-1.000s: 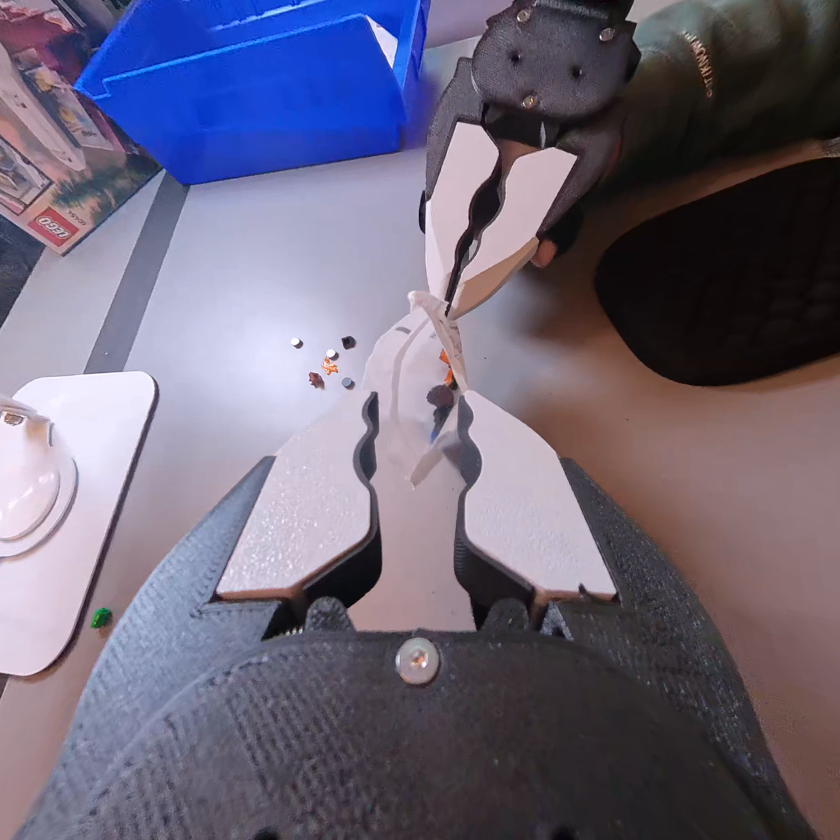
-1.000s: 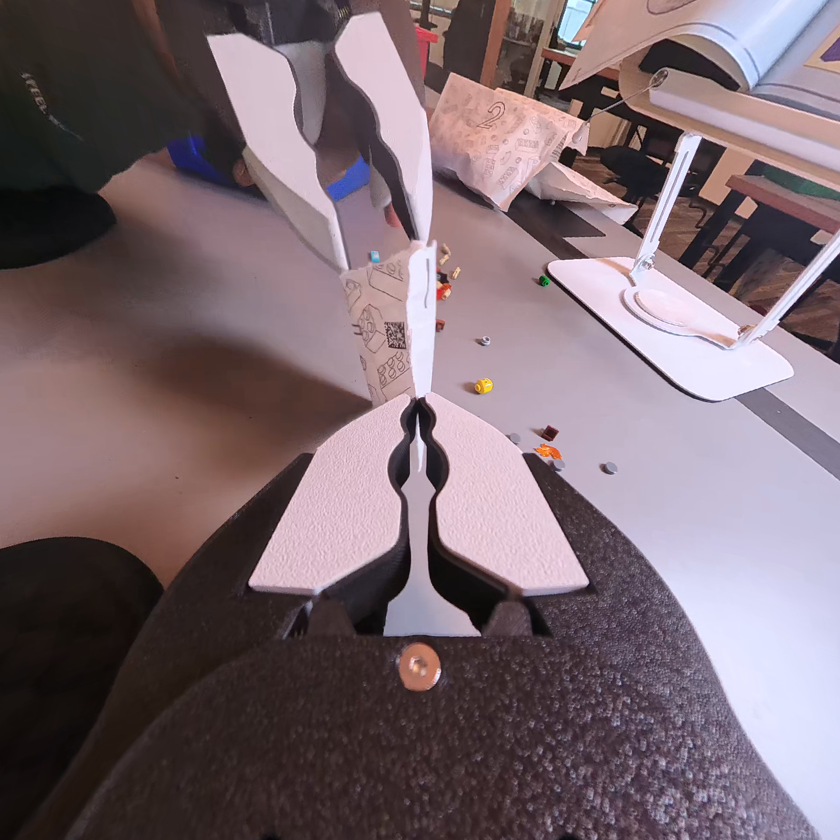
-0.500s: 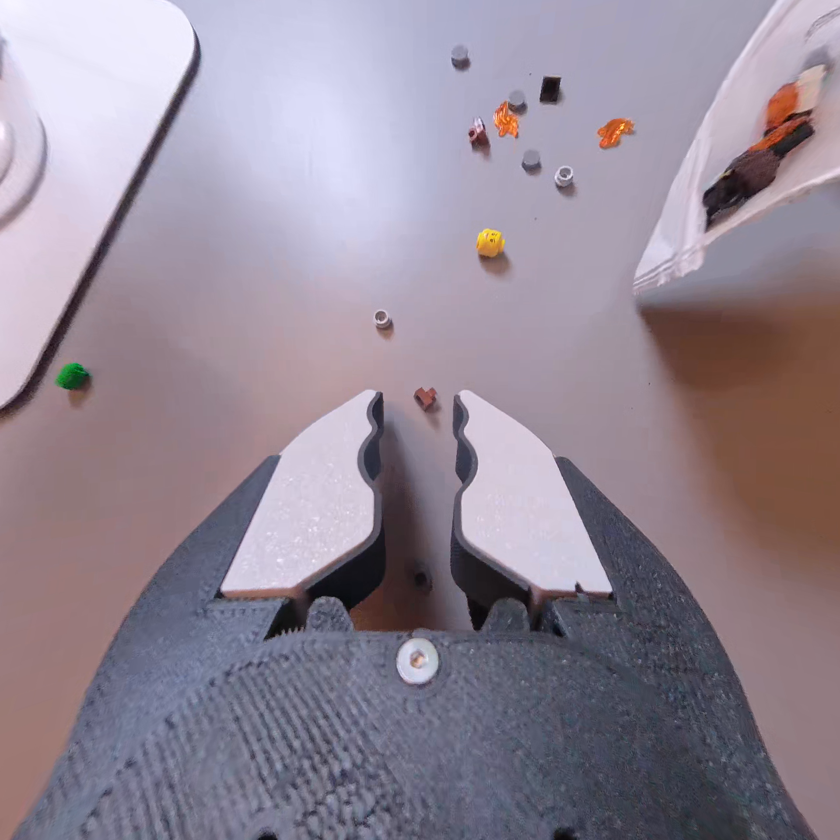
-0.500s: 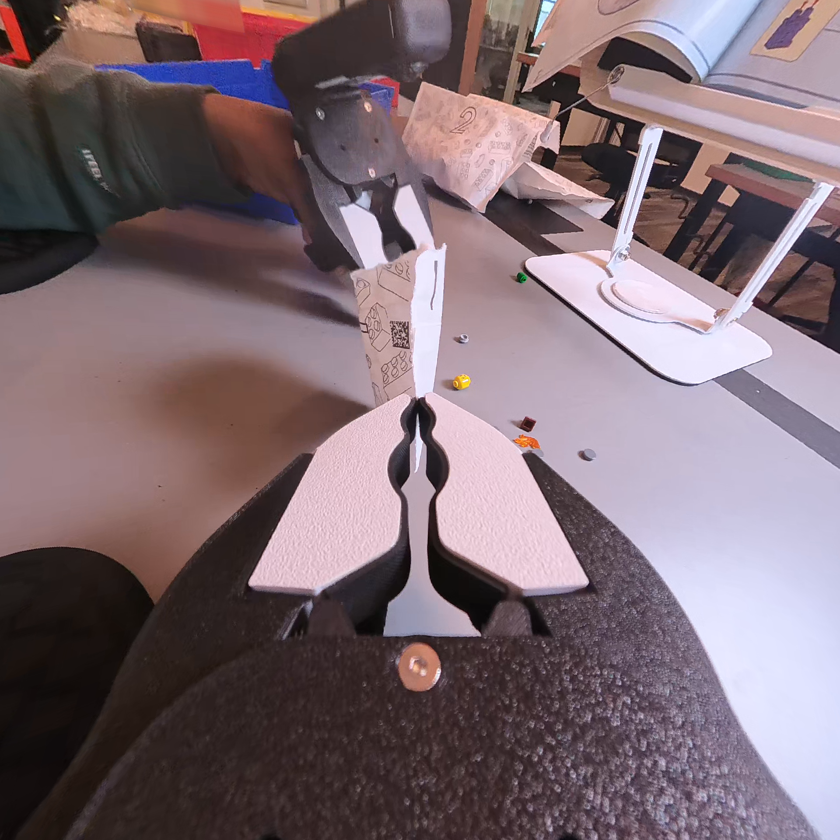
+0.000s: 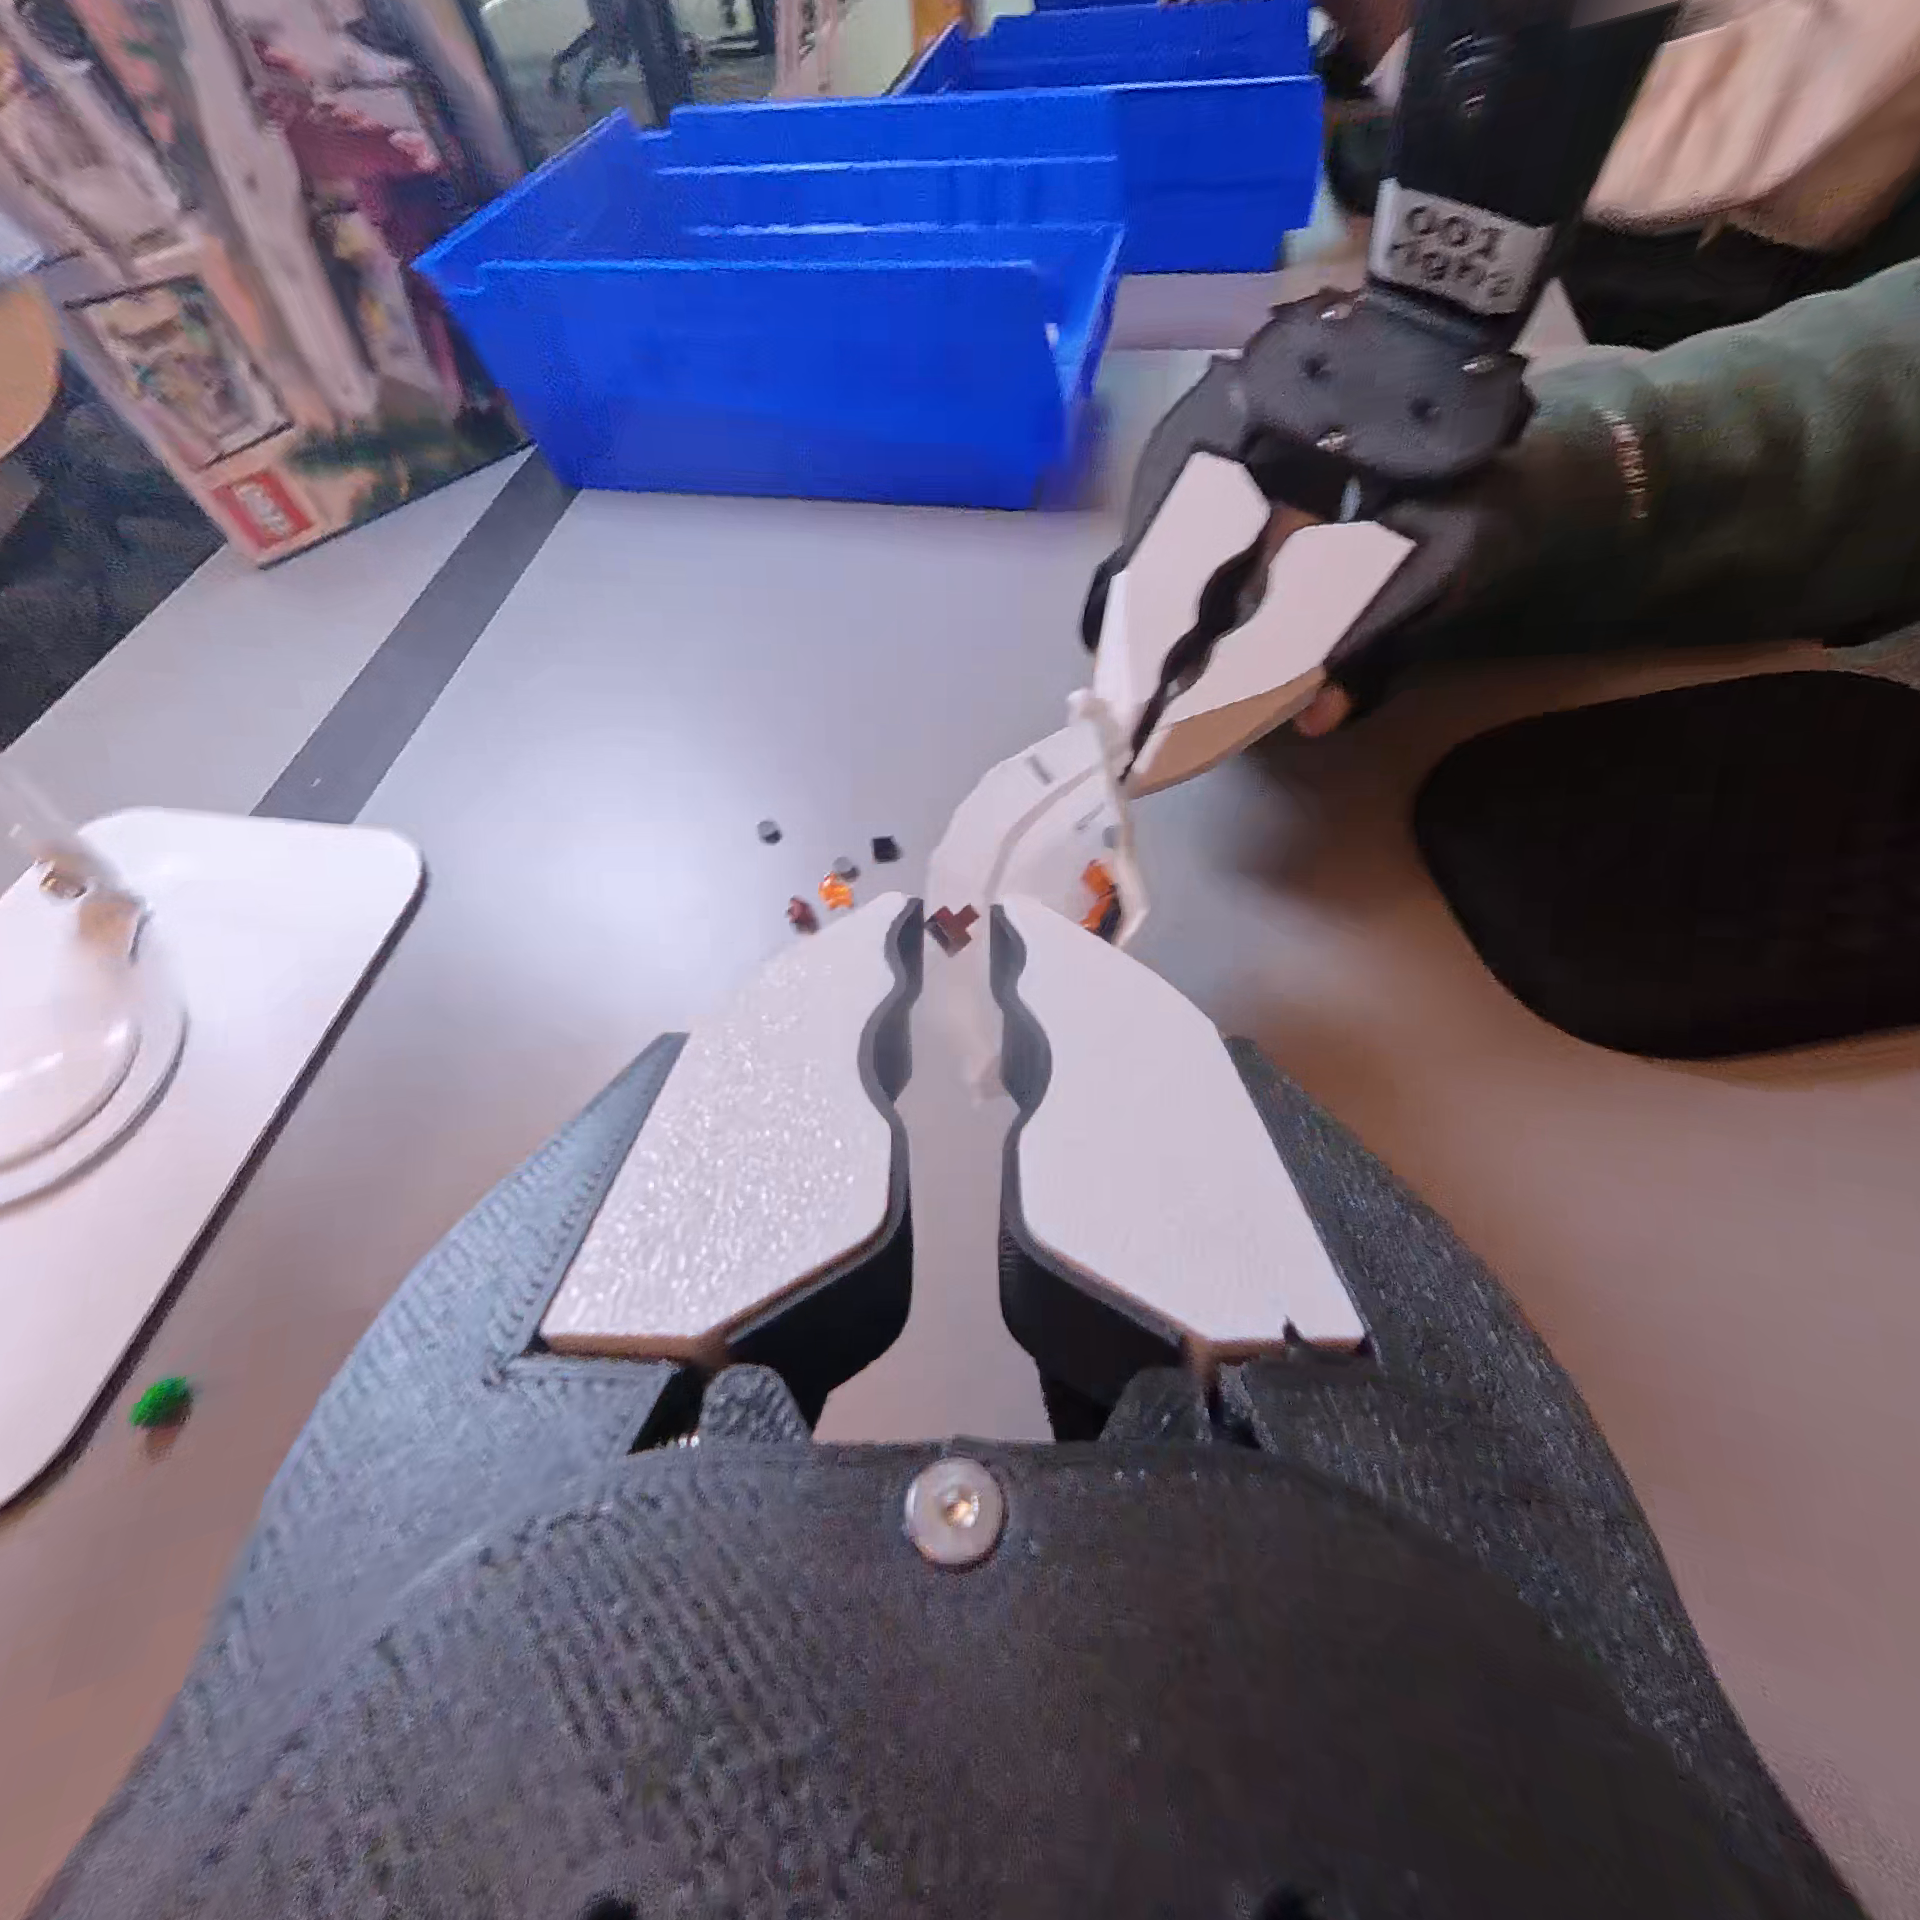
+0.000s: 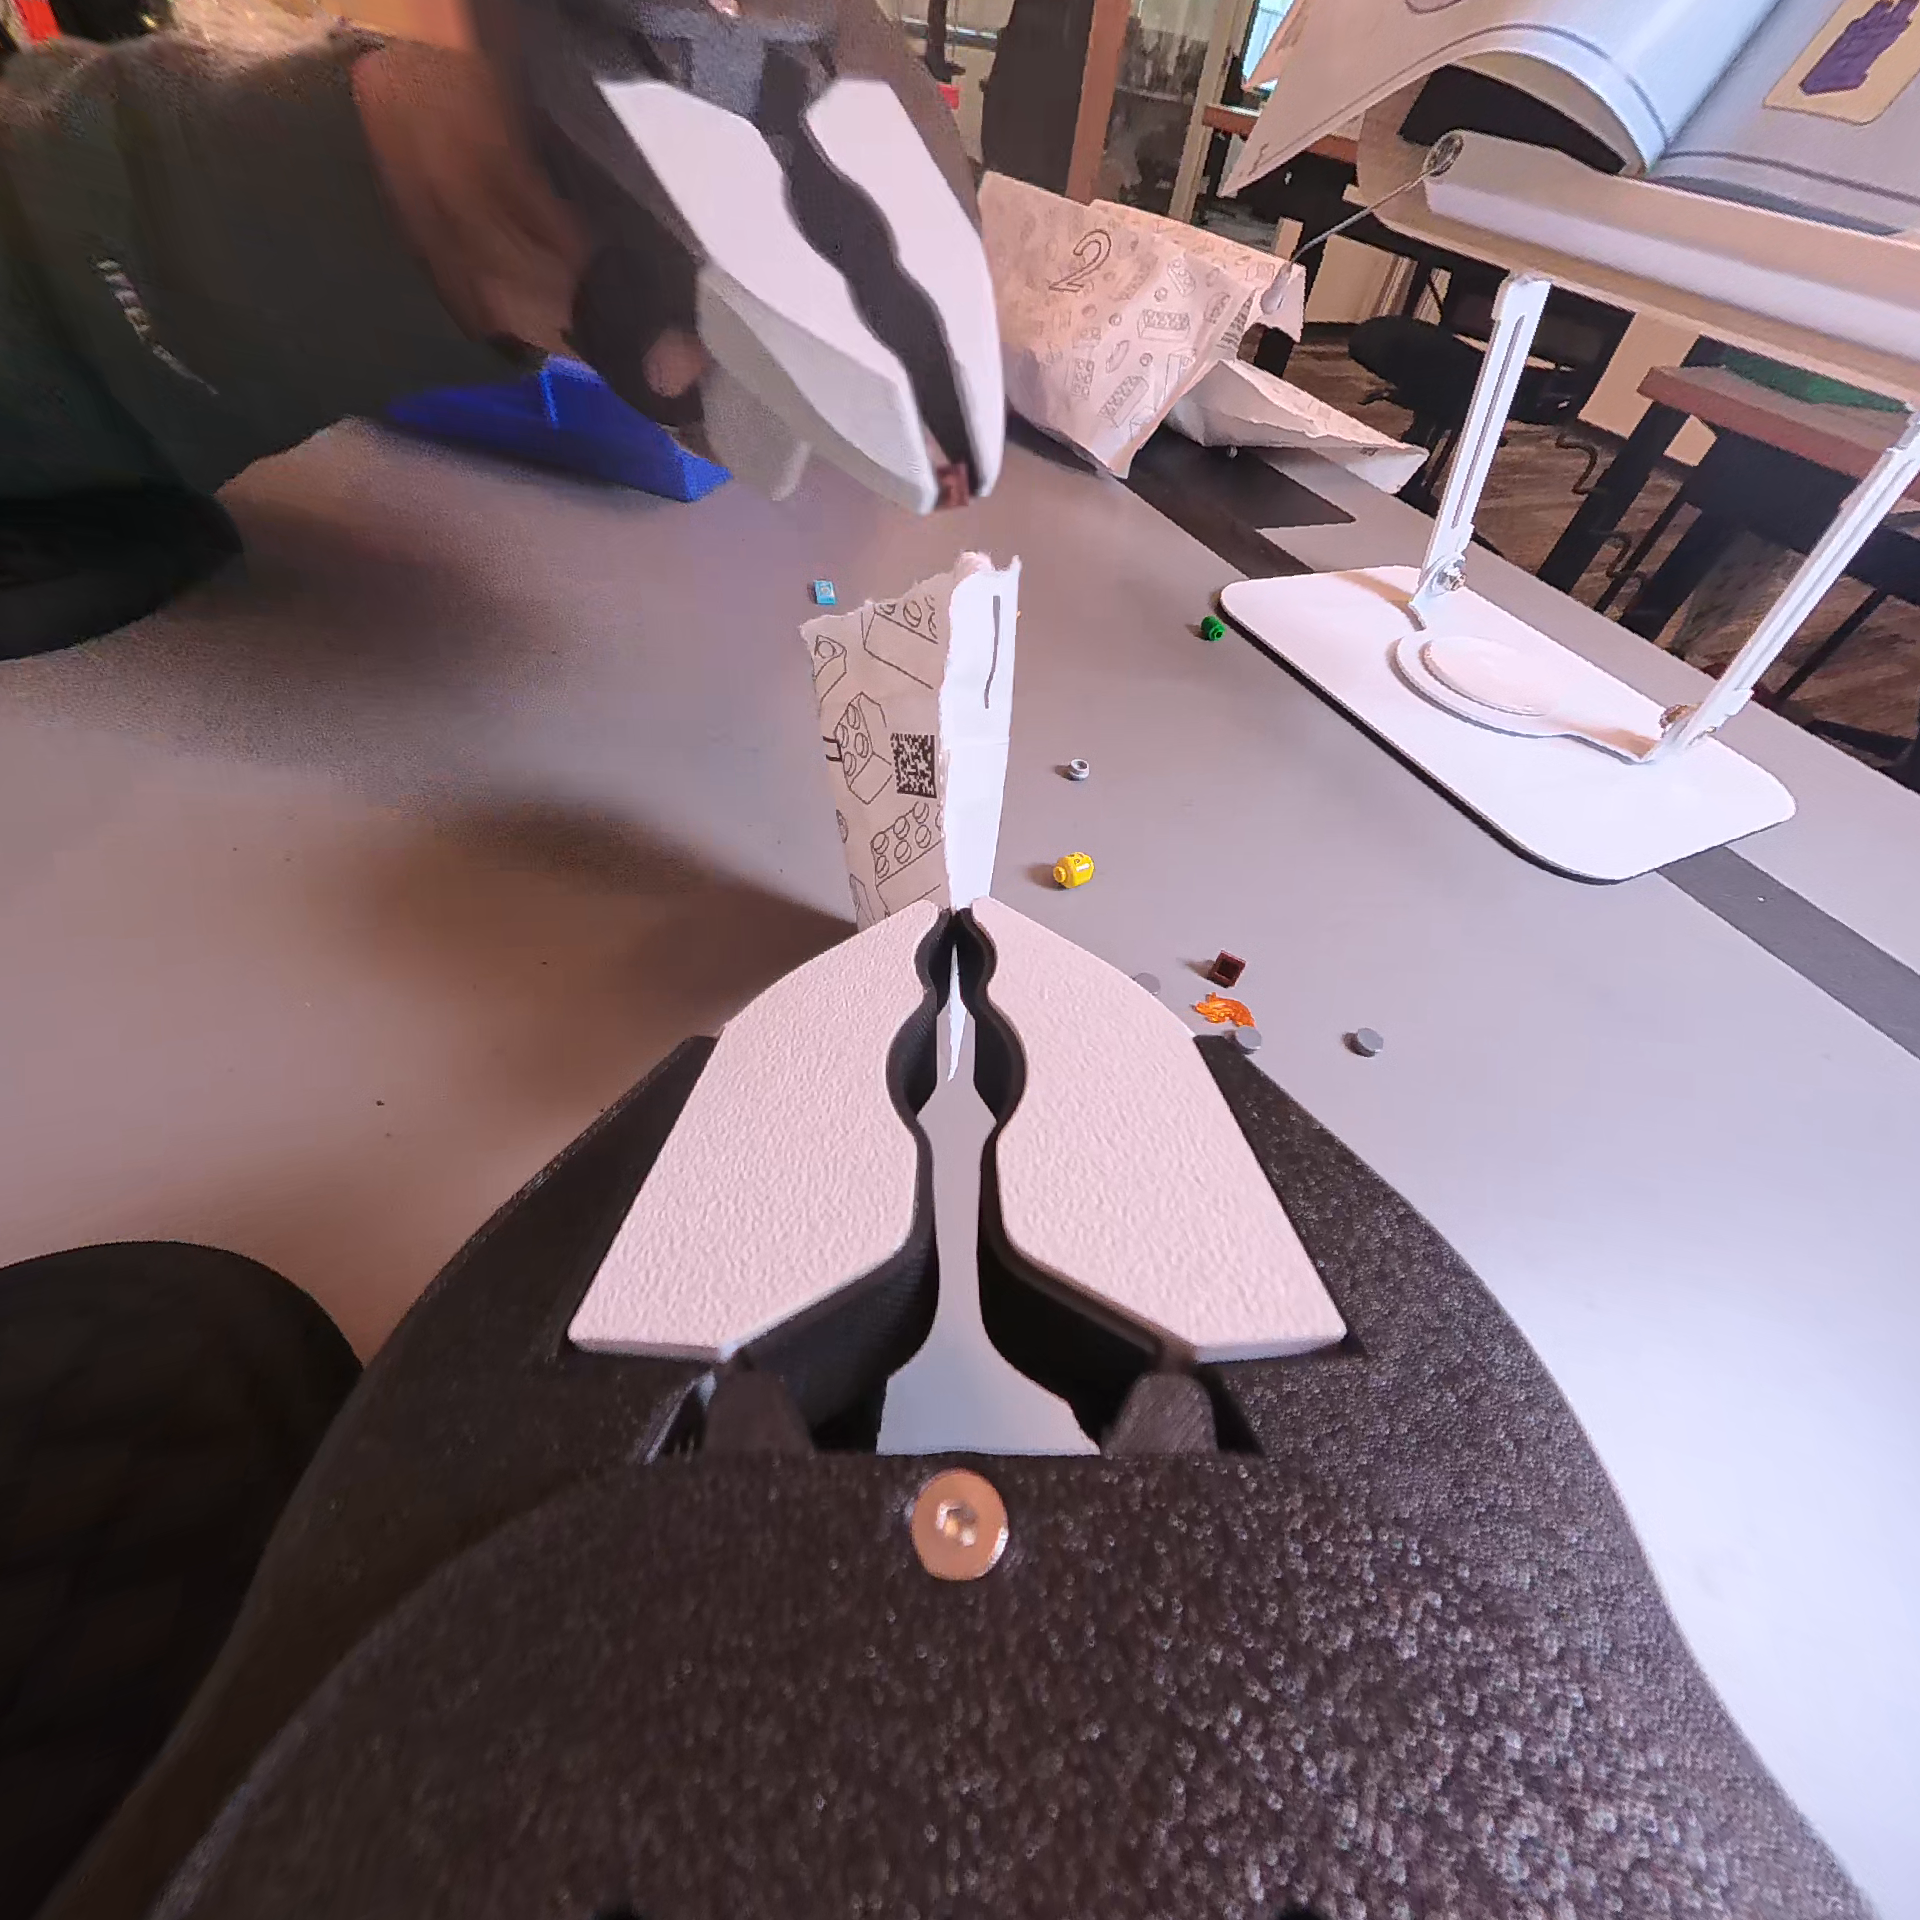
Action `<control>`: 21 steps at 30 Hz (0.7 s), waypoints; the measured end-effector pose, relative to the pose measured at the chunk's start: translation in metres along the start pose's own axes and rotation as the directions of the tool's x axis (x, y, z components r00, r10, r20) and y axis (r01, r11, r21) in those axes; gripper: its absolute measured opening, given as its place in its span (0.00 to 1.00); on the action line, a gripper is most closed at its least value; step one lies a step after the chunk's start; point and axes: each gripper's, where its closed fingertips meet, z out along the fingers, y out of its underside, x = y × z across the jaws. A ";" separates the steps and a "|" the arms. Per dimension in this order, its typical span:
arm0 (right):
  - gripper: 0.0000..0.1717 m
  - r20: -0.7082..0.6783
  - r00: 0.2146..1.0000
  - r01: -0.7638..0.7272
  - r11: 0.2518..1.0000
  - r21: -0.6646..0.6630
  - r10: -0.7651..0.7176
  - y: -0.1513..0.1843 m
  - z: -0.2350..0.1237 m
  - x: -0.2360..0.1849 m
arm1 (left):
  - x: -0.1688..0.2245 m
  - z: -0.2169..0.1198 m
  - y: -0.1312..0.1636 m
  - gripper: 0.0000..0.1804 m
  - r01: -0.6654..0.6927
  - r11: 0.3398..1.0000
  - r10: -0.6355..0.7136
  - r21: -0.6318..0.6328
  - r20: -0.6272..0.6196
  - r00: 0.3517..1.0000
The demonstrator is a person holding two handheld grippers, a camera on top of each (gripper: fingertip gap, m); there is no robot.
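My left tool (image 5: 954,920) pinches a small reddish-brown plastic brick (image 5: 952,923) at its tips, just above the torn open mouth of the white printed paper bag (image 6: 920,743). My right tool (image 6: 958,916) is pressed together on the bag's lower edge, holding it upright over the grey bench (image 6: 1455,1039).

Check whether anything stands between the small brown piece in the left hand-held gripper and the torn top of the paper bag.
Nothing visible does. In the right wrist view the small brown piece, pinched at the tips of the left hand-held gripper, hangs just above the paper bag, with only open air between. The right hand-held gripper clamps the bag's lower edge.
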 end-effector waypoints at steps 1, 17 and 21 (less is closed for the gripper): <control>0.00 0.000 1.000 0.000 1.000 0.000 0.000 0.000 0.000 0.000 | 0.008 0.003 -0.003 0.10 -0.023 1.000 0.023 0.005 -0.019 1.000; 0.00 -0.021 0.999 -0.028 1.000 0.005 0.028 0.001 -0.003 0.011 | -0.082 0.015 0.096 0.16 0.149 0.930 -0.065 -0.335 0.250 0.966; 0.00 -0.022 0.999 -0.026 1.000 0.004 0.026 0.001 -0.004 0.011 | -0.079 0.029 0.112 0.15 0.142 0.895 -0.053 -0.422 0.215 0.975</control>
